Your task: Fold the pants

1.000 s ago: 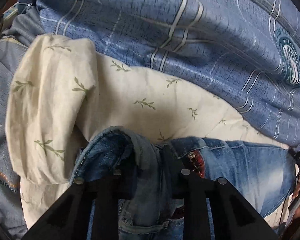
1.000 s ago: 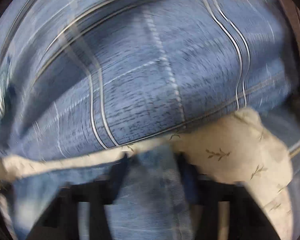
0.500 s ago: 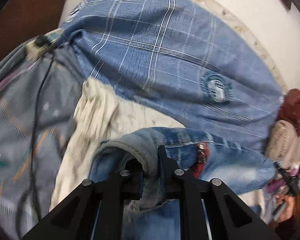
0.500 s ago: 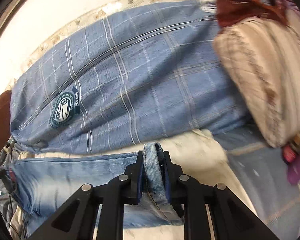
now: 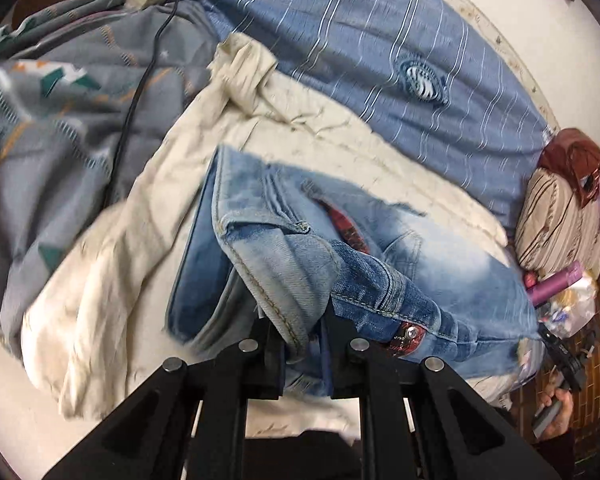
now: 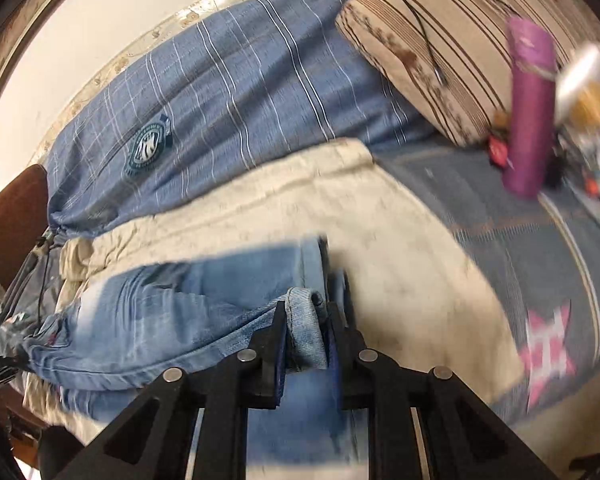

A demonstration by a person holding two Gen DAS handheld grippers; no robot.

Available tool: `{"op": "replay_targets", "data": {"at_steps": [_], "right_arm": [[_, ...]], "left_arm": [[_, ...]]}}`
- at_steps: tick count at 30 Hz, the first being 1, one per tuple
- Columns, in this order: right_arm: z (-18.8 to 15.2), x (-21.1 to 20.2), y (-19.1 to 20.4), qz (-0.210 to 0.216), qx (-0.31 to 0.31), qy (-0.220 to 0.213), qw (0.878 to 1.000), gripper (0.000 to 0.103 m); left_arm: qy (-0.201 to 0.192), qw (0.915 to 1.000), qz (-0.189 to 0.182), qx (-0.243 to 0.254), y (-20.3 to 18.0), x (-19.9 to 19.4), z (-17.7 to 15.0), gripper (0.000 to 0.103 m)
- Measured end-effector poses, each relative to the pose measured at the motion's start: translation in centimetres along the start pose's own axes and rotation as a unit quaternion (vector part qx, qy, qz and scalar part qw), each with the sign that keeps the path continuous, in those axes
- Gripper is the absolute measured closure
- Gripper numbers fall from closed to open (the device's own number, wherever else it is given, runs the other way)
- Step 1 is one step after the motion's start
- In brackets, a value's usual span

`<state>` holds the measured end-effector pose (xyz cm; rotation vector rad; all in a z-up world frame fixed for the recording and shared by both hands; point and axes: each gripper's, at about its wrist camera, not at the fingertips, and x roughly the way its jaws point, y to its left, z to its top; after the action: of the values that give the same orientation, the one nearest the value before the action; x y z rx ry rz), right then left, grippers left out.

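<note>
Pants point(image 5: 400, 264), clamped in both tools, hang over a cream sheet point(image 6: 380, 220) beside a blue quilt point(image 6: 260, 92).

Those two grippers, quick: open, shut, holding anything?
Left gripper: shut on the jeans, at the waistband.
Right gripper: shut on the jeans' other end.

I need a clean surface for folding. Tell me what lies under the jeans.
The jeans lie on a cream cloth spread over a grey patterned bedspread. Whatever is directly beneath the denim is covered, so I cannot see it.
</note>
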<state>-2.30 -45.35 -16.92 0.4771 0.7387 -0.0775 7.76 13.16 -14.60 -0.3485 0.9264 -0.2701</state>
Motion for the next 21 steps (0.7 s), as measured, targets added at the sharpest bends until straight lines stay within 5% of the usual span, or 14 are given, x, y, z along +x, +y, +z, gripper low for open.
{"op": "replay_targets", "data": {"at_steps": [9, 13, 19, 21], "right_arm": [[-4.4, 0.8, -3.8, 0.031, 0.095, 0.102, 0.99, 0.08], [-4.7, -1.9, -5.0, 0.031, 0.094, 0.075, 0.992, 0.07], [-2.4, -5.1, -4.1, 0.044, 0.085, 0.017, 0.995, 0.068], [-1.0, -4.7, -2.5, 0.065, 0.079, 0.015, 0.995, 0.052]], "left_arm": [[0.031, 0.9991, 0.027, -0.001, 0.8, 0.2, -1.8, 0.08], [0.047, 0.998, 0.042, 0.004, 1.7, -1.3, -2.9, 0.072], [0.001, 0.9977, 0.062, 0.026, 1.4, -5.6, -3.4, 0.072], [-0.026, 0.9976, 0.051, 0.04, 0.1, -6.9, -2.7, 0.072]]}}
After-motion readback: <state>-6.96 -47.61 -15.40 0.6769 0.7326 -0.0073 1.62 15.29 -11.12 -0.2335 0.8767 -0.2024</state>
